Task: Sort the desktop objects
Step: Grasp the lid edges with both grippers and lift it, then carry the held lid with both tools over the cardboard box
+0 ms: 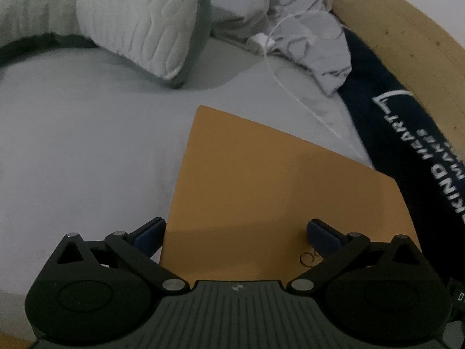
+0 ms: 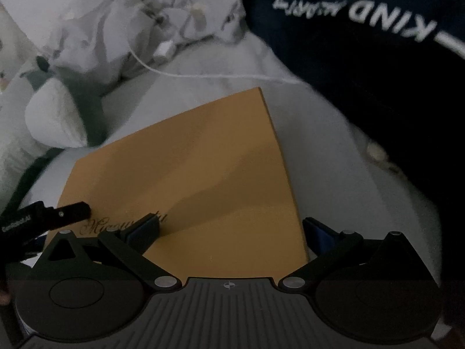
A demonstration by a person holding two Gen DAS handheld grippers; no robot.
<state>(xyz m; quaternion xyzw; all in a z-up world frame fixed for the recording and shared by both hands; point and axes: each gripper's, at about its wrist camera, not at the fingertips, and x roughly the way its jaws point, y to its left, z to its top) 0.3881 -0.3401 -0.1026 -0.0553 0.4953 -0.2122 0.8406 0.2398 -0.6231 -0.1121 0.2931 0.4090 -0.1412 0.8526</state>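
Both grippers' fingers spread wide over flat orange envelope [image 1: 261, 192]; its long axis runs away toward crumpled sheets [image 1: 290, 14].

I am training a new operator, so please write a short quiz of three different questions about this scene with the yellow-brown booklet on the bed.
1. True or false: both grippers are open.
2. Which thing lies on the sheet close beyond the yellow-brown booklet? A) a thin white cable B) a red cup C) a pair of scissors
3. Fill in: the dark garment carries white print with the word ____.

Key
1. True. The left gripper and the right gripper both have their fingers spread, with the booklet below them, and neither holds it.
2. A.
3. KIND.
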